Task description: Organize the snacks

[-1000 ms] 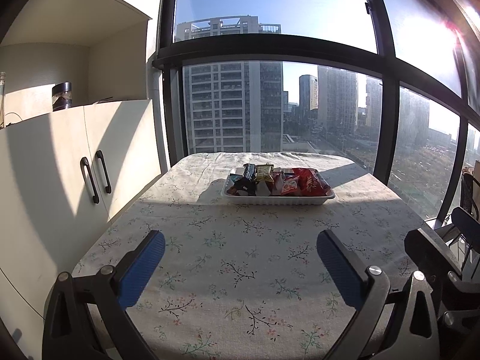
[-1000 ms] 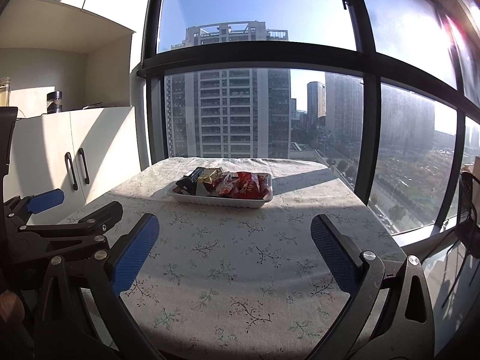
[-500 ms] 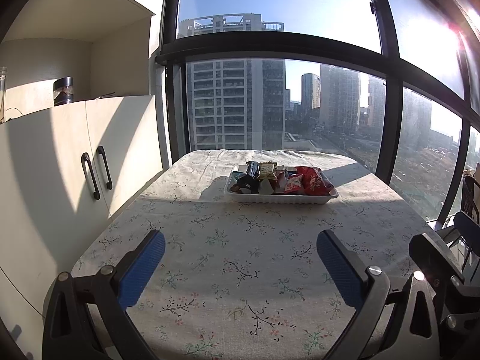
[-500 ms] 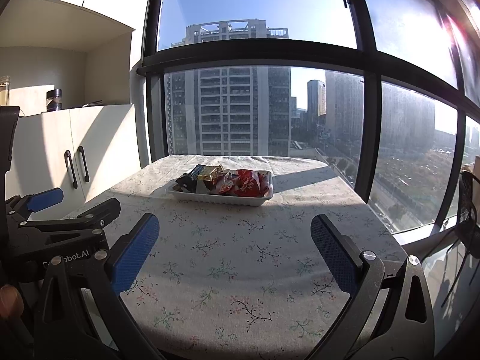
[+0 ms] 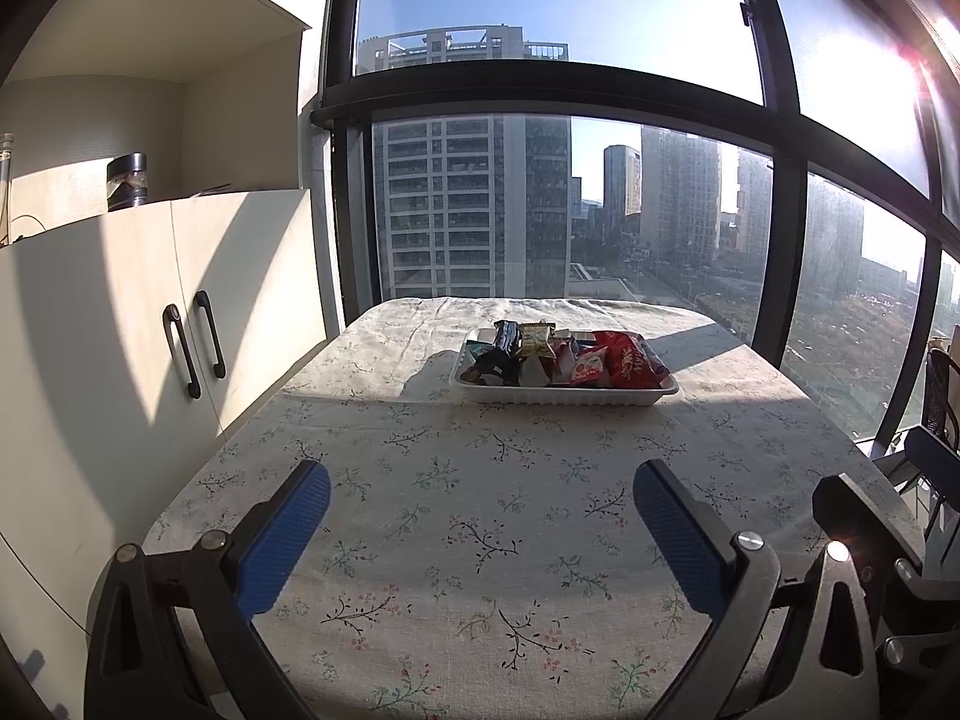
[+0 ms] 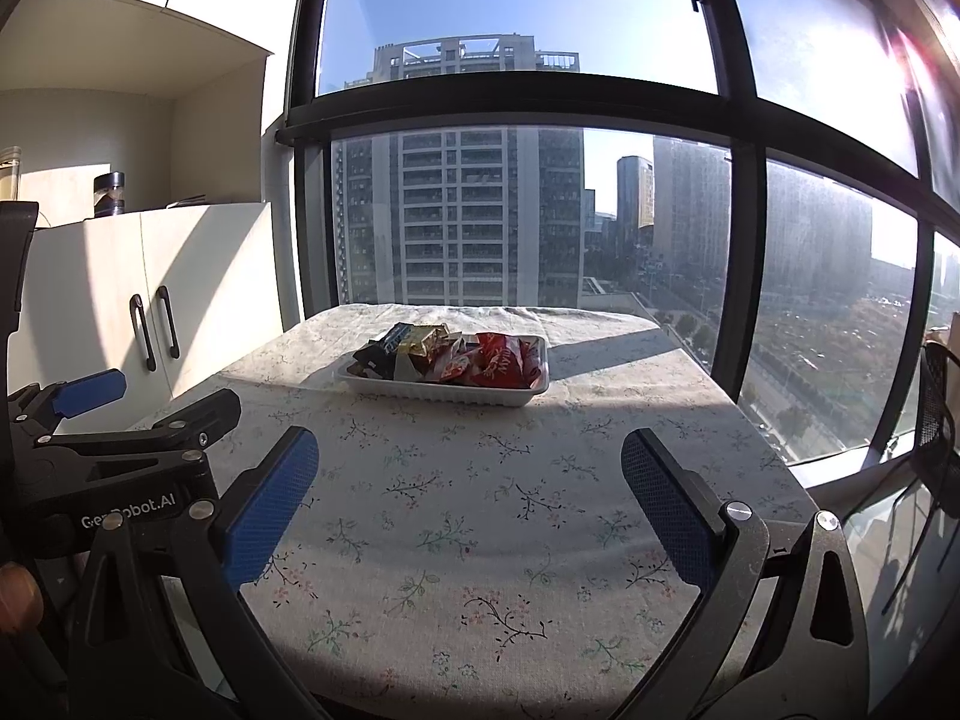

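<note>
A white ribbed tray [image 5: 564, 395] [image 6: 444, 390] sits on the far half of the floral tablecloth, heaped with snack packets: a red bag [image 5: 630, 363] [image 6: 504, 360] at the right, a gold packet [image 5: 536, 341] [image 6: 423, 339] and dark wrappers [image 5: 501, 354] [image 6: 378, 354] at the left. My left gripper [image 5: 480, 498] hangs open over the near part of the table, well short of the tray, nothing between its blue pads. My right gripper [image 6: 468, 468] is open too, empty, at a similar distance. The left gripper's body also shows at the left of the right wrist view.
A table with a flowered cloth [image 5: 468, 510] runs up to a big dark-framed window [image 5: 780, 240]. White cabinets with black handles [image 5: 192, 342] stand along the left, a dark jar [image 5: 127, 180] on top. A black chair [image 6: 936, 420] is at the right edge.
Both views have tilted slightly upward and crept a little toward the tray. The snacks lie as before and both grippers have stayed open.
</note>
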`<state>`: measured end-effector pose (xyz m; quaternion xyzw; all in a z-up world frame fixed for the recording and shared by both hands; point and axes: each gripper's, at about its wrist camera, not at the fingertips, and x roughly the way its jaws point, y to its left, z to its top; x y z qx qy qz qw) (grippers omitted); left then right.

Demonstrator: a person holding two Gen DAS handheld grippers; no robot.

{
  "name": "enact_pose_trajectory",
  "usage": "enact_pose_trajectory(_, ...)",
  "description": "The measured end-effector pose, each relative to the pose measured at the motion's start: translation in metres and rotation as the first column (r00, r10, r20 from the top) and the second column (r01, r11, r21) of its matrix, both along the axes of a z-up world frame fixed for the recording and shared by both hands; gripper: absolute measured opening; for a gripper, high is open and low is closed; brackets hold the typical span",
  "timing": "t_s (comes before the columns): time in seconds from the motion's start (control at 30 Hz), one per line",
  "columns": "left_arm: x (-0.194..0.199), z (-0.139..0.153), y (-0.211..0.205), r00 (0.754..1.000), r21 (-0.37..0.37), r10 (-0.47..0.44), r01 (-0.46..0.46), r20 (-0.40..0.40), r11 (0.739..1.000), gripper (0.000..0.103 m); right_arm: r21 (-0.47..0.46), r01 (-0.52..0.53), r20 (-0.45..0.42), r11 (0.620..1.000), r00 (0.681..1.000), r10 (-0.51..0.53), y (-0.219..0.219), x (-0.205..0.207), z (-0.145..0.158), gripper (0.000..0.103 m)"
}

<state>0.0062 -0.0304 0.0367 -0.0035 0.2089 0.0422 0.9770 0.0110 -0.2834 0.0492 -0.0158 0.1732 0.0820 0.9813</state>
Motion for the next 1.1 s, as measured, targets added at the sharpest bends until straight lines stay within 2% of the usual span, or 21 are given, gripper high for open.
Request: enact_pose_trajectory(1.1,0.0008,-0.0007,0.0004,1.000,0.002,-0.003,0.003,-0.003,1.000,0.103,-0.011,-0.021,-0.015,1.000,1.000,0.021,-0.0009,0.0015,-0.0068,0.102)
